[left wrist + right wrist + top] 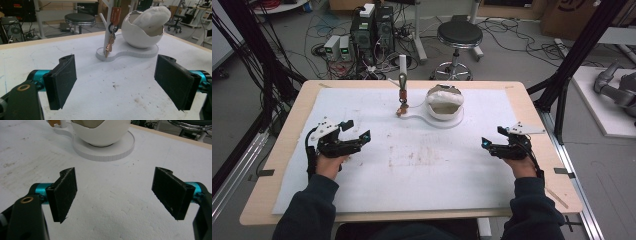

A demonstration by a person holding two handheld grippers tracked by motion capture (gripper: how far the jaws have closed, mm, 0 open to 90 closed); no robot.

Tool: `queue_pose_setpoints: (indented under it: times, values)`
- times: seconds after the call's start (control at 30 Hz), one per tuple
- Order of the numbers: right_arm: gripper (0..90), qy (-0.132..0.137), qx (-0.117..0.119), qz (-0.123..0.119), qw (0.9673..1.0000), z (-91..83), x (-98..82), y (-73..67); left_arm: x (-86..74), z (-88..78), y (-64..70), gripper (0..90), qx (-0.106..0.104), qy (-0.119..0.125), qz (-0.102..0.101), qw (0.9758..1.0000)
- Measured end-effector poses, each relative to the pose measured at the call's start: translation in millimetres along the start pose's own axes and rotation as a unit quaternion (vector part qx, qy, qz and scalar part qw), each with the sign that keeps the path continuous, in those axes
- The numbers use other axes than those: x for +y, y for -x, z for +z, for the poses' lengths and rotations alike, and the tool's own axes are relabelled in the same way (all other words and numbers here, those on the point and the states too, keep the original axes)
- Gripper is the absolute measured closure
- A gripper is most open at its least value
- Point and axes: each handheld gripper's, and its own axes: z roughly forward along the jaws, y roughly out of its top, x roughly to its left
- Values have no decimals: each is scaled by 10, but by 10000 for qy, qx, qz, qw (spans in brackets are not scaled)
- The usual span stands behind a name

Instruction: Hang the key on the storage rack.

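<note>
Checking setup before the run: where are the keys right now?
The keys hang on the white stand's post at the far middle of the table in the high view, just left of the white bowl, ahead of both open grippers.

1 bowl (444, 102), 1 key (401, 108), 2 grippers (353, 131)

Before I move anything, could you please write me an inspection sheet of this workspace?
Surface: white mat on a wooden table, stained brown near the middle.
Job's things: white stand carrying a cracked egg-shaped white bowl and a post with a hanging key on an orange tag; untouched.
Clutter: nothing seen on the mat.
Grippers: left gripper and right gripper both open, empty, held low over the mat, apart from the stand.
Cables: many loose on the floor beyond the table.
Surroundings: round stool, computer towers, black frame posts.
</note>
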Motion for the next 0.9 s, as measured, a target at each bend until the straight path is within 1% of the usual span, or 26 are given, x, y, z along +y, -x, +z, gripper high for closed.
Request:
queue_pose_setpoints:
  times: [0.13, 0.2, 0.27, 0.43, 0.73, 0.9]
  values:
    - [206, -10, 3, -28, 10000, 8, 0, 4, -8, 6, -4, 179, -25, -35, -3, 10000]
    - [206, -10, -1, 0, 10000, 11, -2, 6, -12, 12, -8, 179, -30, -43, -4, 10000]
    - [206, -3, 0, -2, 10000, 13, -2, 9, -16, 17, -8, 178, -49, -48, -37, 10000]
    - [206, -24, 12, 7, 10000, 18, -6, 6, -16, 13, -17, 179, -38, -37, -82, 10000]
    - [206, -24, -1, -32, 10000, 21, -7, 7, -23, 7, -32, 181, -19, -50, -104, 9999]
    - [206, -24, 15, 3, 10000, 21, -7, 10, -29, 12, -41, 182, 6, -41, -131, 9999]
